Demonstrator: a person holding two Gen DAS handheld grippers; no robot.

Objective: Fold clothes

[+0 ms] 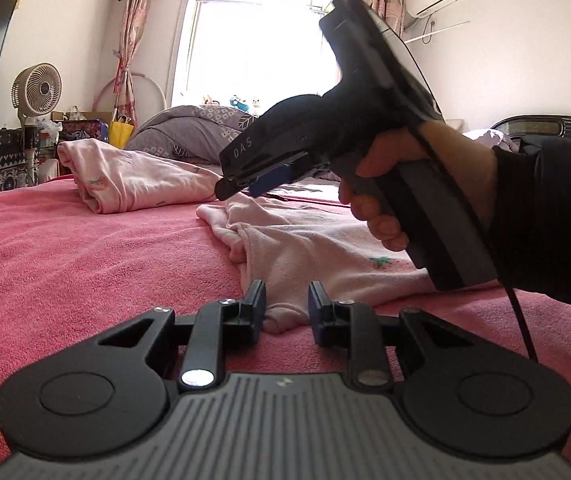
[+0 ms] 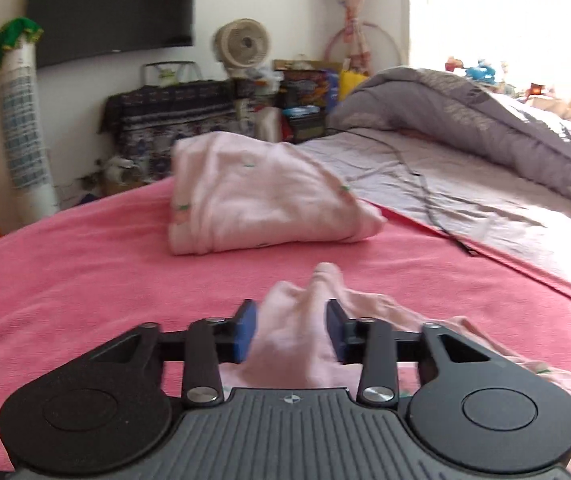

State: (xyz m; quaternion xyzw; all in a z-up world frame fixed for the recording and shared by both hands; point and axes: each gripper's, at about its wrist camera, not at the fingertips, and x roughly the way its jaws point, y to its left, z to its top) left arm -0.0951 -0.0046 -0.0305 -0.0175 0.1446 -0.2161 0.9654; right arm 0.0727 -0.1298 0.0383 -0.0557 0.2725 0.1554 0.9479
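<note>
The bed (image 1: 65, 248) filled both views, covered by a pink towel blanket (image 2: 85, 264), with a grey sheet (image 2: 465, 184) showing along its far side and a grey patterned quilt (image 1: 189, 128) heaped toward the bright window (image 1: 261, 40). On the blanket lay two pale pink garments. The folded garment (image 2: 261, 200) sat as a thick bundle near the far edge of the blanket, well apart from both tools. The loose garment (image 1: 325, 248) lay flat and crumpled nearer the cameras, printed with small green marks. In the left wrist view a hand (image 1: 405, 184) in a dark sleeve gripped the handle of the right claw (image 1: 241, 184), whose tips pointed down and met the upper edge of the loose garment. The right wrist view showed that claw (image 2: 291, 328) with a bunched ridge of the pink cloth rising between its blue pads (image 2: 245, 332), the cloth filling the gap and touching both, so it held the fabric. The left claw (image 1: 287, 304) stood low over the blanket with its jaws narrowly parted; a small fold of the garment's near edge lay between the tips, but I could not tell whether they pinched it. A beige fan (image 1: 37, 90) stood by the wall.
</note>
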